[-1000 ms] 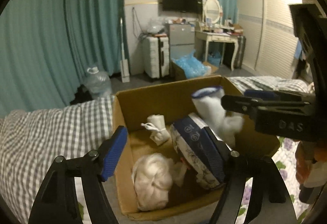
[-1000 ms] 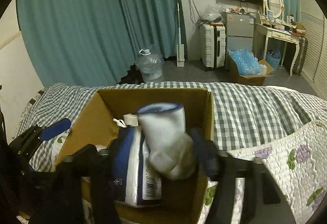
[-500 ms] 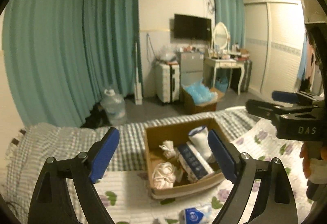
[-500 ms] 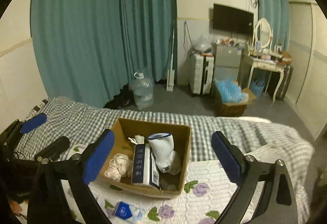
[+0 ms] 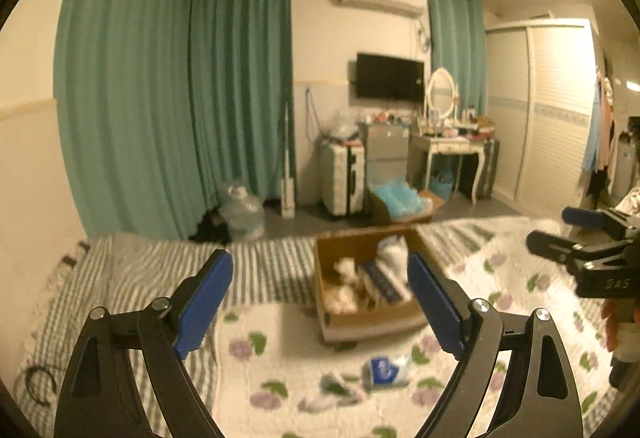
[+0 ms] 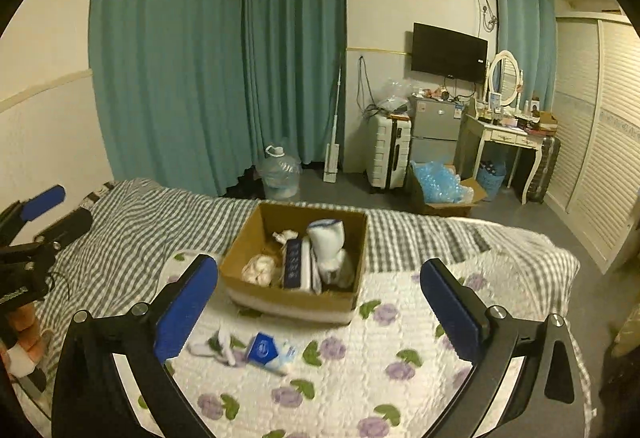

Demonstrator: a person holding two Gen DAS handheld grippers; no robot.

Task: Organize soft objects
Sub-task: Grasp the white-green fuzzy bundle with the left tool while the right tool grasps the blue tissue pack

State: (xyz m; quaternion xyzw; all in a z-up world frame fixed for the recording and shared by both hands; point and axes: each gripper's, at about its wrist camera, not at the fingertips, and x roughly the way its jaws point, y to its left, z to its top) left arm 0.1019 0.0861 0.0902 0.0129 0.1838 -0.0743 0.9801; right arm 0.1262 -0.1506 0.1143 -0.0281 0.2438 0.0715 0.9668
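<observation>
An open brown cardboard box sits on the flowered quilt and holds a cream bundle of cloth at its left, a dark blue and white packet standing on edge in the middle, a white sock-like roll with a blue rim leaning at the right, and a small knotted white piece at the back. On the quilt near the front of the box lie a small blue and white pack and, just left of it, a limp white cloth piece, both blurred.

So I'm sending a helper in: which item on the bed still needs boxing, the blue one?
On the flowered quilt, just in front of the cardboard box, lies a small blue-and-white packet. It alone is blue; the thing beside it is a plain white cloth.
</observation>
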